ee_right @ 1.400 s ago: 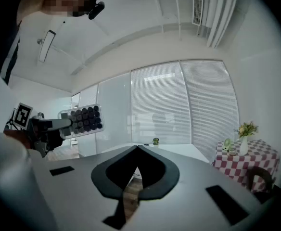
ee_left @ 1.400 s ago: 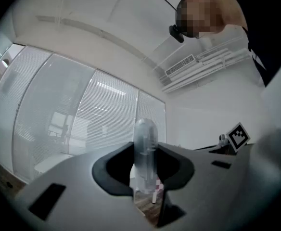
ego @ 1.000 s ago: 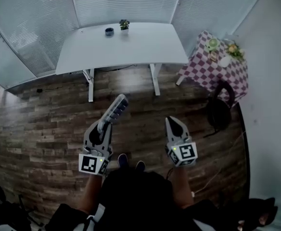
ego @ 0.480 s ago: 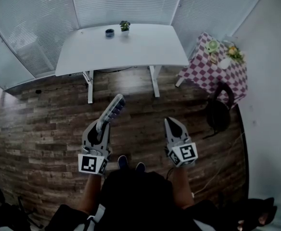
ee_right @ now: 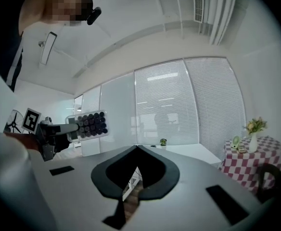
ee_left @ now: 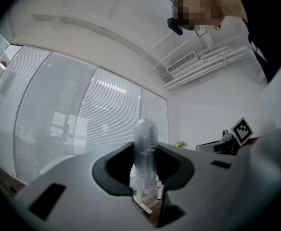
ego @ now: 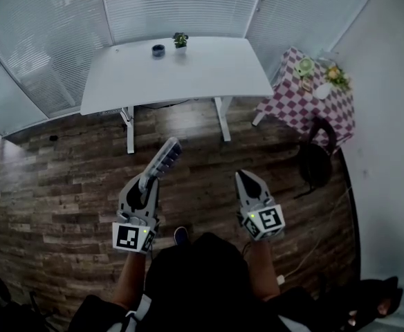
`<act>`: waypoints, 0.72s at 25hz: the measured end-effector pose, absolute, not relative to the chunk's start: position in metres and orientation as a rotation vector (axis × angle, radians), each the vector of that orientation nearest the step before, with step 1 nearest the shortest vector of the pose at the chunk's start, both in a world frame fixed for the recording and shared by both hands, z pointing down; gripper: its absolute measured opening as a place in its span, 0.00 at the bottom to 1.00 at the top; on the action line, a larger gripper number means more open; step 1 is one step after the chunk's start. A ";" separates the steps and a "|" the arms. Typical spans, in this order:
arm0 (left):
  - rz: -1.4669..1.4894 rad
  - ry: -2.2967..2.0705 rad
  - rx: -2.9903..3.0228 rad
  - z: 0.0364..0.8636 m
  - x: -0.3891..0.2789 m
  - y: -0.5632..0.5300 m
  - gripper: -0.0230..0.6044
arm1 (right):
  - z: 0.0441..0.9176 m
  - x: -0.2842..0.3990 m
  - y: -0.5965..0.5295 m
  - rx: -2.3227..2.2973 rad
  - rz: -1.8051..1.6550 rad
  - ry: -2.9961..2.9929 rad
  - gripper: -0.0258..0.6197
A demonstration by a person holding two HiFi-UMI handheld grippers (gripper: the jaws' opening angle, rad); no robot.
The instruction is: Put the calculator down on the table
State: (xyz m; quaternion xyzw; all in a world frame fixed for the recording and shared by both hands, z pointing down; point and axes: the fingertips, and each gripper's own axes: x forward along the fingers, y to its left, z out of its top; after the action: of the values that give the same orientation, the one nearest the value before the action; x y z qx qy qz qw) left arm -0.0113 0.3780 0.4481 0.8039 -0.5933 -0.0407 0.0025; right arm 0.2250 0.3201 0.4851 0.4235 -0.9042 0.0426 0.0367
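The left tongs are clamped on the near end of the calculator. Its long axis runs on past their tips, forward and slightly toward the right tongs alongside, whose jaws are closed on nothing. The calculator is therefore in the air above the wooden floor, and the counter lies well ahead of both tongs, near edge facing them. Judging by this, the left hand must carry it forward over that edge. The white top is mostly bare, with a small plant and a dark bowl only at the far side.
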 end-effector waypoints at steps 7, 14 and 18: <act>-0.153 -1.827 2.536 0.456 -0.019 0.378 0.20 | 0.502 0.222 0.319 1.326 0.194 -2.750 0.05; -0.164 -1.816 2.532 0.455 -0.031 0.357 0.20 | 0.504 0.208 0.294 1.334 0.222 -2.753 0.05; -0.125 -1.863 2.494 0.463 -0.036 0.353 0.20 | 0.513 0.208 0.284 1.322 0.250 -2.770 0.05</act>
State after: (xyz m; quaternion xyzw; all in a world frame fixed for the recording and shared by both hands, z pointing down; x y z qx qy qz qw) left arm -0.0356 0.3535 0.4628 0.8004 -0.5980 -0.0402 0.0133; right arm 0.2082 0.2840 0.5128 0.4292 -0.8990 0.0813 0.0310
